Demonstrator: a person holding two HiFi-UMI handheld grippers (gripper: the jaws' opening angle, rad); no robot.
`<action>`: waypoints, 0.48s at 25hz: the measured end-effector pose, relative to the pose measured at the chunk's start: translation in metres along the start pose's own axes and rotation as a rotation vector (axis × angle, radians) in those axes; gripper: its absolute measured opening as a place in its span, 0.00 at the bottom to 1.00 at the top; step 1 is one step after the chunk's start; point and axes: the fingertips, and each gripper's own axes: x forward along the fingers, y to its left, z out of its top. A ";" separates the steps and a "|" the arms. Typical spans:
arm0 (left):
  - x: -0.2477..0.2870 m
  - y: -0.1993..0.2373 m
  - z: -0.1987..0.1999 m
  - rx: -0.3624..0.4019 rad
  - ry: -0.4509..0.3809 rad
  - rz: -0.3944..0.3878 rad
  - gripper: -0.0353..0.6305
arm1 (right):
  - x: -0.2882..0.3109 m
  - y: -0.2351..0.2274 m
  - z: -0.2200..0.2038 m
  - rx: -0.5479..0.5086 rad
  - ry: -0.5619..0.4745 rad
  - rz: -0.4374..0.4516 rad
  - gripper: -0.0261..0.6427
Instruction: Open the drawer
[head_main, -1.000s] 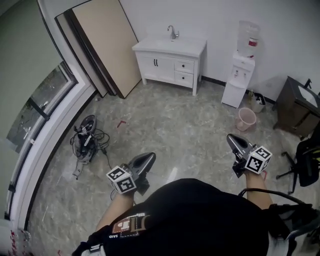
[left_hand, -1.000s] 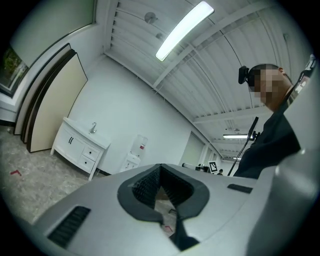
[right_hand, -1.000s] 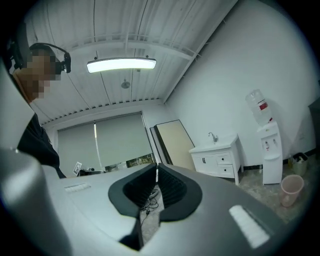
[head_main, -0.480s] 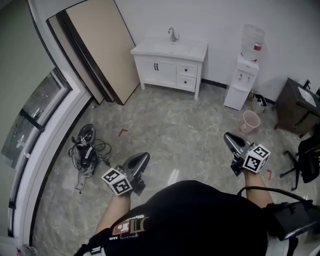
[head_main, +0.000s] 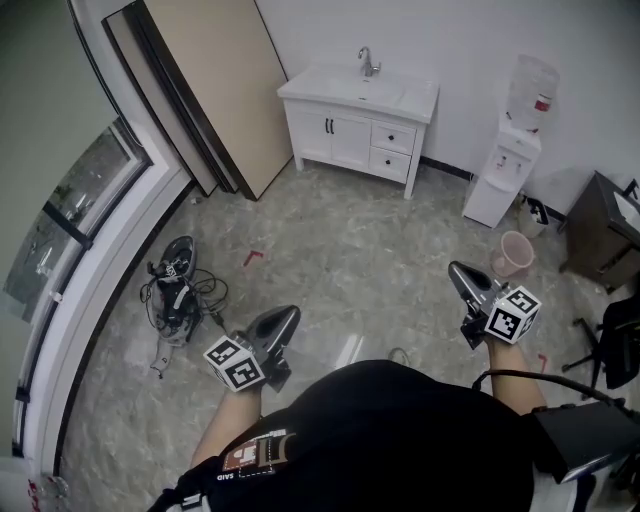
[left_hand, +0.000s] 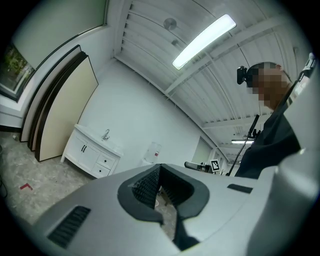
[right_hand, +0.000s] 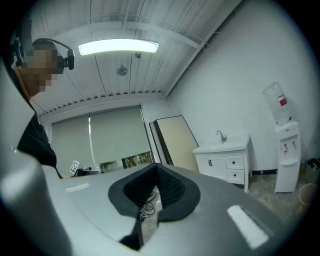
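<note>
The person's dark torso (head_main: 390, 440) fills the bottom edge of the head view and hides the floor (head_main: 350, 250) beneath it. The hands holding the left tool (head_main: 280, 322) and the right tool (head_main: 462, 280) are largely hidden behind the marker cubes. At the right edge a dark cabinet (head_main: 600, 235) and a black chair (head_main: 612, 345) are cut off. The leaning boards (head_main: 215, 90) run past the top edge. A tangle of cables (head_main: 178, 295) holds a dark device, perhaps some appliance, too small to tell. The drawer (head_main: 393, 137) handles are mere specks. In the right gripper view the pink bin (right_hand: 306, 194) is clipped by the lens rim.
</note>
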 end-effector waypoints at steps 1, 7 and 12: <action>0.005 0.002 0.002 0.006 0.000 0.009 0.05 | 0.005 -0.007 0.000 0.003 0.003 0.012 0.04; 0.050 0.022 0.021 0.038 -0.039 0.086 0.05 | 0.029 -0.076 0.023 0.017 -0.010 0.062 0.04; 0.116 0.027 0.036 0.070 -0.073 0.114 0.05 | 0.046 -0.137 0.069 -0.027 -0.030 0.131 0.04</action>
